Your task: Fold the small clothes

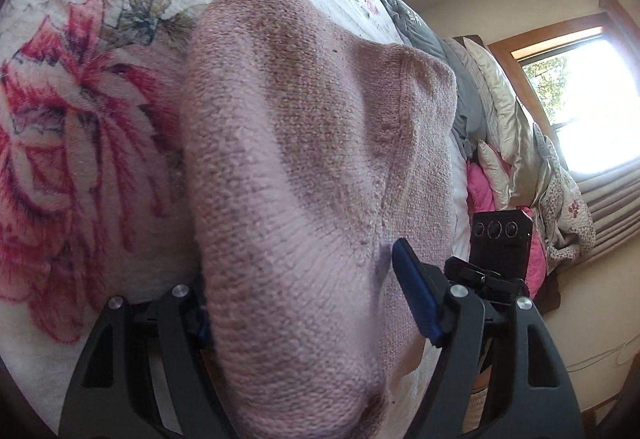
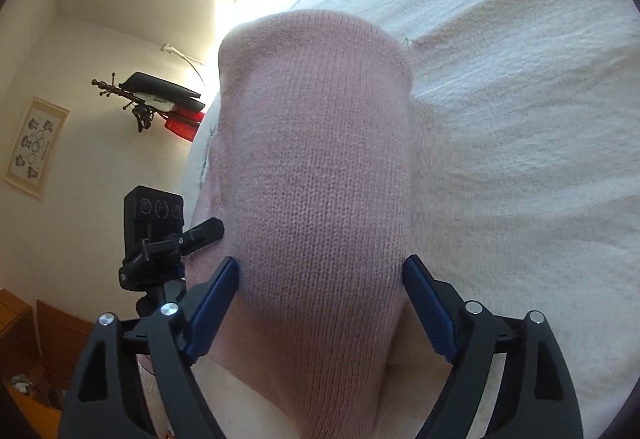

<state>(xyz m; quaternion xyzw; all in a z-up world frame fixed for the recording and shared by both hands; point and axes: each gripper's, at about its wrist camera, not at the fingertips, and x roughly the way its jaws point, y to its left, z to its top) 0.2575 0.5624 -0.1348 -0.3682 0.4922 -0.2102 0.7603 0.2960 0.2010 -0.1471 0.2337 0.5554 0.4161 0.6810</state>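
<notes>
Pink knit garment (image 1: pixel 304 167) filling both views over floral bedspread (image 1: pixel 60 127), its outline cut off, left gripper (image 1: pixel 304 303) spread, left pad hidden, right gripper (image 2: pixel 320 303) spread around a fold

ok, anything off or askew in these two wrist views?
Nothing damaged or spilled. The pink knit garment bulges between the open fingers of both the left gripper and the right gripper, bunched rather than flat on the floral bedspread. Normal mid-fold.
</notes>
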